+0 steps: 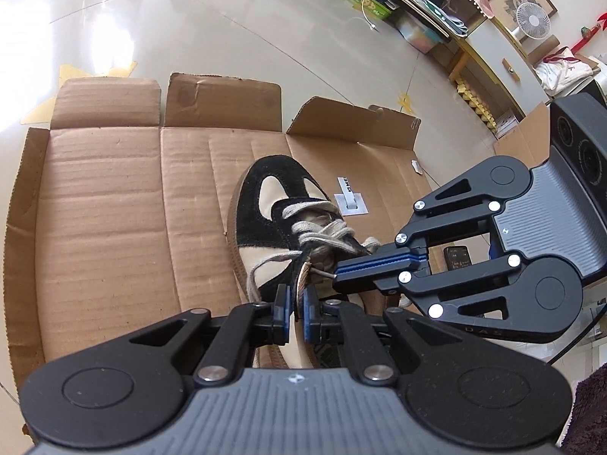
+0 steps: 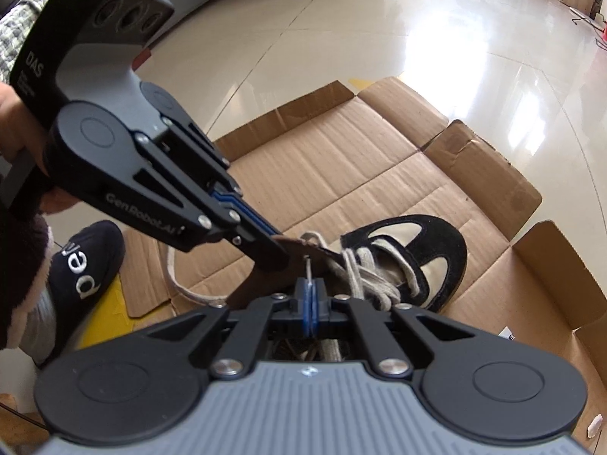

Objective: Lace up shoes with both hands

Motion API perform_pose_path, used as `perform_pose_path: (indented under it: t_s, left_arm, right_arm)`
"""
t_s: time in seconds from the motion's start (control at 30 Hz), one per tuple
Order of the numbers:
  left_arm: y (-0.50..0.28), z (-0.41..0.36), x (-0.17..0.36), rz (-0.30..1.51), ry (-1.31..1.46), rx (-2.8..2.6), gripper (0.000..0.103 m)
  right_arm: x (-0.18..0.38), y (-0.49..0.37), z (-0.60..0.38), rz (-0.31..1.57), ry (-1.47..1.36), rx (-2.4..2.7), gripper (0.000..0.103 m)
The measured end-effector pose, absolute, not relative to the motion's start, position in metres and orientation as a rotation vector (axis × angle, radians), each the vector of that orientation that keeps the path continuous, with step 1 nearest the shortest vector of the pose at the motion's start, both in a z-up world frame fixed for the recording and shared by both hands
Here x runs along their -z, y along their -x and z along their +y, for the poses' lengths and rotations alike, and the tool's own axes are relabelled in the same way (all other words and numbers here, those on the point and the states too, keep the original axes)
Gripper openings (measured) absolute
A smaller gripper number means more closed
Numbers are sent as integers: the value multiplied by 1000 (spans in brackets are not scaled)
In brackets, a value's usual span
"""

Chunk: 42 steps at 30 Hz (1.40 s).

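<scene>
A black and cream suede shoe (image 1: 265, 204) (image 2: 436, 242) lies on flattened cardboard, its beige lace (image 1: 322, 227) (image 2: 364, 265) threaded loosely over the tongue. My left gripper (image 1: 296, 295) (image 2: 279, 244) is shut on the shoe's brown eyelet flap (image 1: 302, 280) (image 2: 261, 276) and holds it up. My right gripper (image 1: 335, 275) (image 2: 311, 284) comes in from the right, shut on the thin lace tip (image 1: 322, 273) (image 2: 309, 265). The tip points at the flap, just beside the left gripper's pads. A slack length of lace (image 1: 258, 276) hangs down the shoe's side.
The cardboard sheet (image 1: 106, 208) (image 2: 341, 159) has raised flaps along its far edge and lies on a glossy tiled floor. A person's dark slipper (image 2: 87, 261) rests at its near left. A phone (image 1: 457, 258) lies under the right gripper. A cluttered low shelf (image 1: 417, 11) stands far off.
</scene>
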<state>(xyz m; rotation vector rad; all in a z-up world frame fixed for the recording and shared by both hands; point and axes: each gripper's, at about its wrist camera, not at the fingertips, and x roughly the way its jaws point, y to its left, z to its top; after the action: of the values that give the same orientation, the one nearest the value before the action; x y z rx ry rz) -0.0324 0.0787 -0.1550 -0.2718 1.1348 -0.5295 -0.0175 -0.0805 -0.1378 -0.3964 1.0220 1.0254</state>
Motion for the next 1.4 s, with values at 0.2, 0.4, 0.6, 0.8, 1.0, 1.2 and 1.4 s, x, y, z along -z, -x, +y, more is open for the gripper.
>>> perform_pose_path:
  t_s: [0.2, 0.4, 0.6, 0.8, 1.0, 1.2, 1.4]
  left_arm:
    - [32, 79, 156, 1136, 272, 534, 6]
    - [33, 80, 156, 1135, 266, 534, 6]
    - [32, 78, 155, 1136, 260, 545, 6]
    - [31, 76, 156, 1171, 268, 584, 15]
    - [26, 103, 161, 1196, 552, 589, 38]
    - [23, 130, 186, 1214, 950, 474, 38]
    - [23, 135, 209, 1238, 1178, 364, 30]
  right_arm:
    - [138, 18, -78, 1013, 396, -1036, 1]
    - [138, 18, -74, 996, 416, -1034, 1]
    - [135, 16, -73, 970, 384, -1036, 1]
    - [138, 14, -72, 950, 364, -1049, 2]
    - [140, 12, -80, 951, 328, -1050, 6]
    - [139, 13, -83, 949, 322, -1047, 7]
    - [141, 13, -83, 952, 317, -1049, 7]
